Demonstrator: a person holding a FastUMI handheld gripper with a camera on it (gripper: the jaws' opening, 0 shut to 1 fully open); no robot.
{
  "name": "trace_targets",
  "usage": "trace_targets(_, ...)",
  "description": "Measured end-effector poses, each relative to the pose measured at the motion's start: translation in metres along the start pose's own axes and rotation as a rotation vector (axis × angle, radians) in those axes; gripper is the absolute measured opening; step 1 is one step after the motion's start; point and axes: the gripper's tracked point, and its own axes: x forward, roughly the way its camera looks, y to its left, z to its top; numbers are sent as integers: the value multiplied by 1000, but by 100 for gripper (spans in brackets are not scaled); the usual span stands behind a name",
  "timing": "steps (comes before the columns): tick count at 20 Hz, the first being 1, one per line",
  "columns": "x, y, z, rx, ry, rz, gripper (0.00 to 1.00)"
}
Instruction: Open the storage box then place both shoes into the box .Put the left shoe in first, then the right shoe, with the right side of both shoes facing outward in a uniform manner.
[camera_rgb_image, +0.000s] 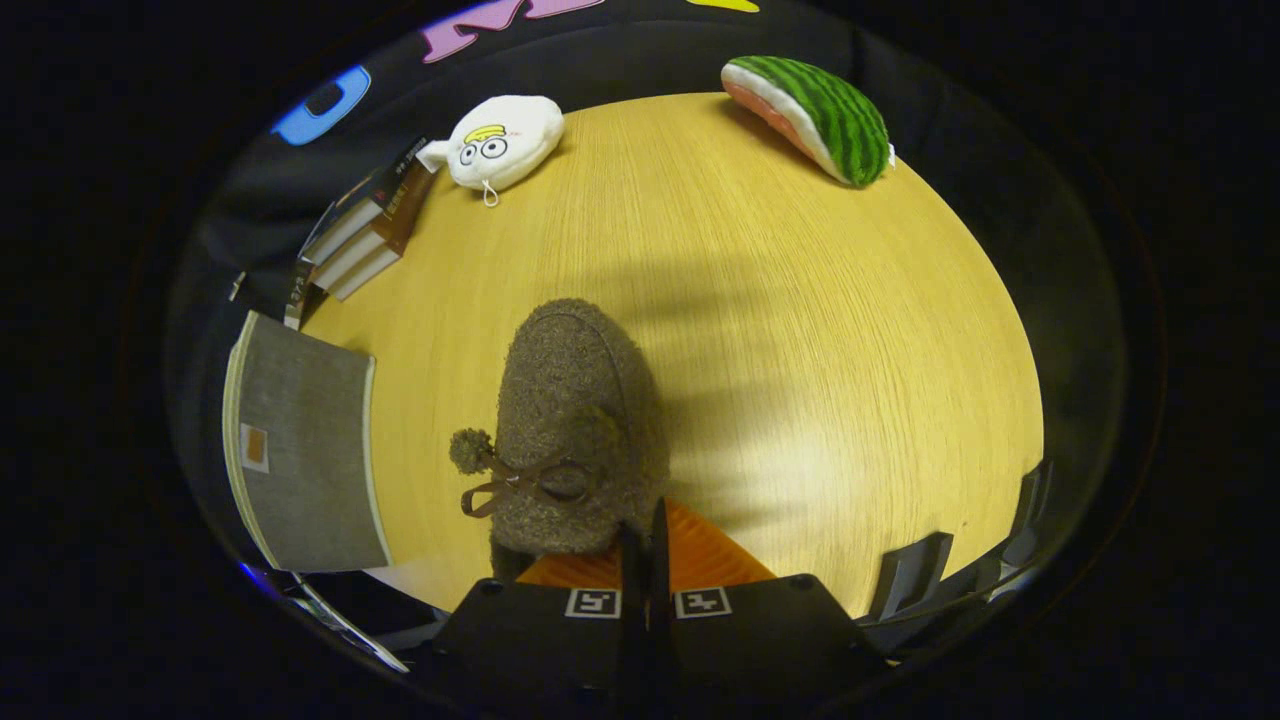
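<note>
Claw (645, 540) tight on shoe (575, 420) rim.

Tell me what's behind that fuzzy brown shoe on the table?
Beyond the shoe, held up in the shut tongs, lies bare wooden table, then a watermelon plush. Whatever is directly under the shoe is hidden.

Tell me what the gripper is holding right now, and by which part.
The gripper is shut on the brown fuzzy shoe, pinching the rear edge of its opening.

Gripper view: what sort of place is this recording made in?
Probably a staged recording booth, not a real home: a round wooden table against black cloth, with toys and books as props. The gripper, jaws nearly closed, holds a fuzzy brown shoe.
</note>
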Motion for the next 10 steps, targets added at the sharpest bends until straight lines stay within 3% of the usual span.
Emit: trace_targets(10,-79,122,43,3,-67,193,5)
